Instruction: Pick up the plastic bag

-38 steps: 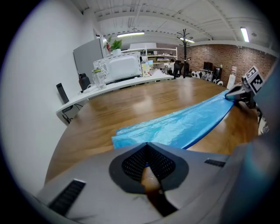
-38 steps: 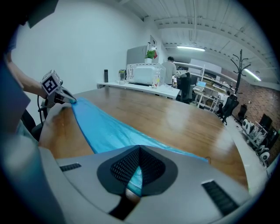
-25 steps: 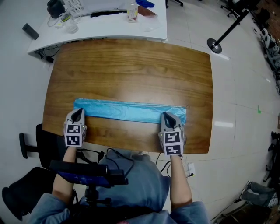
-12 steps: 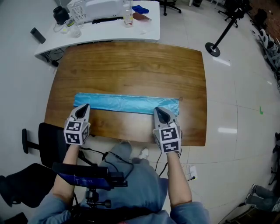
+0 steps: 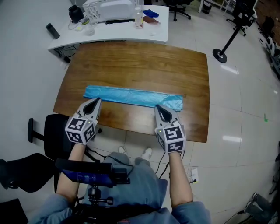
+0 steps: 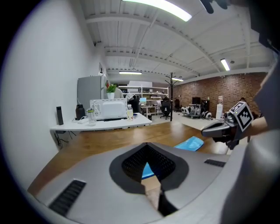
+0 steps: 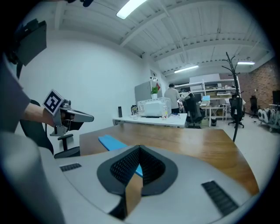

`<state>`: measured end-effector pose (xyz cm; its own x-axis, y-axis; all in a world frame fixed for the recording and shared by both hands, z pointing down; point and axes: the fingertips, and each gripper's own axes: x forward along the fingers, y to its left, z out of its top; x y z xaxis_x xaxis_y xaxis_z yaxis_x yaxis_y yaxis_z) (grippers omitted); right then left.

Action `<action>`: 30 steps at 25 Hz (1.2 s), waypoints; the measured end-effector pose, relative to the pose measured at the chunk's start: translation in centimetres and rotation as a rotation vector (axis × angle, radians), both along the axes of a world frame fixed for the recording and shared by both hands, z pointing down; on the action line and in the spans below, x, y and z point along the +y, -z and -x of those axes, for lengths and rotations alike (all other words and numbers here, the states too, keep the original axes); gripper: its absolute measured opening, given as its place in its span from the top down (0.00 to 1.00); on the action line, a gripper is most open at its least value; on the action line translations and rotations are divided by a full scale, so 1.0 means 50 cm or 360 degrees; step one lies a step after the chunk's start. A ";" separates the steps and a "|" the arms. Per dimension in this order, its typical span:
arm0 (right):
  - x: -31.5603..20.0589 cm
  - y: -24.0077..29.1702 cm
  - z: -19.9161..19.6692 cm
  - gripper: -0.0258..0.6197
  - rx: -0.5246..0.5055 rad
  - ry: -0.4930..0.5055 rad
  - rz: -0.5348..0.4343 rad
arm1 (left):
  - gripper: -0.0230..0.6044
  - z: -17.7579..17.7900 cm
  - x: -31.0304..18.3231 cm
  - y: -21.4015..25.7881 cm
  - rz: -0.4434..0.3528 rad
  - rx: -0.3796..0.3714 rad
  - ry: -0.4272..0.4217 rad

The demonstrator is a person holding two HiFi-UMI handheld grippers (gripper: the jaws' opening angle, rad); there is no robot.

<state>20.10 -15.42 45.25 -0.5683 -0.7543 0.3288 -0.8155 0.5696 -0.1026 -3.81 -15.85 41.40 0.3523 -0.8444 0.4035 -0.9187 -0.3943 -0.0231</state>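
Observation:
The blue plastic bag [image 5: 131, 96] lies flat as a long strip across the wooden table [image 5: 144, 65]. My left gripper [image 5: 96, 101] is shut, and its tip sits at the bag's near edge by the left end. Towards the bag's right end my right gripper [image 5: 158, 108] is shut too, its tip at the near edge. I see nothing pinched in either one. In the left gripper view the bag [image 6: 191, 143] lies ahead, with the right gripper [image 6: 205, 130] above it. The right gripper view shows the bag [image 7: 111, 142] on the table and the left gripper [image 7: 87, 117] beyond it.
A white desk [image 5: 109, 28] with an appliance [image 5: 109, 8], bottles and small items stands behind the table. A black chair [image 5: 43, 135] is at the lower left. A black stand base [image 5: 222, 55] sits on the floor at the right. A person stands far off [image 7: 174, 98].
Both grippers have drawn back from on top of the bag to its near edge, and the left one now points at a slant. The bag still lies flat.

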 end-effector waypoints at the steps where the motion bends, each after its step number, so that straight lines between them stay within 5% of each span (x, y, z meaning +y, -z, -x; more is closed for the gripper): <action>1: 0.005 0.015 0.008 0.96 -0.0024 0.0000 -0.0018 | 0.94 -0.002 0.003 0.015 -0.0020 0.0029 -0.0010; 16: 0.163 0.186 0.280 0.96 -0.0268 0.0015 -0.0247 | 0.94 0.089 0.123 0.143 -0.0303 0.0262 -0.0310; 30: 0.240 0.257 0.371 0.96 -0.0309 0.0043 -0.0354 | 0.94 0.116 0.197 0.174 -0.0356 0.0339 -0.0389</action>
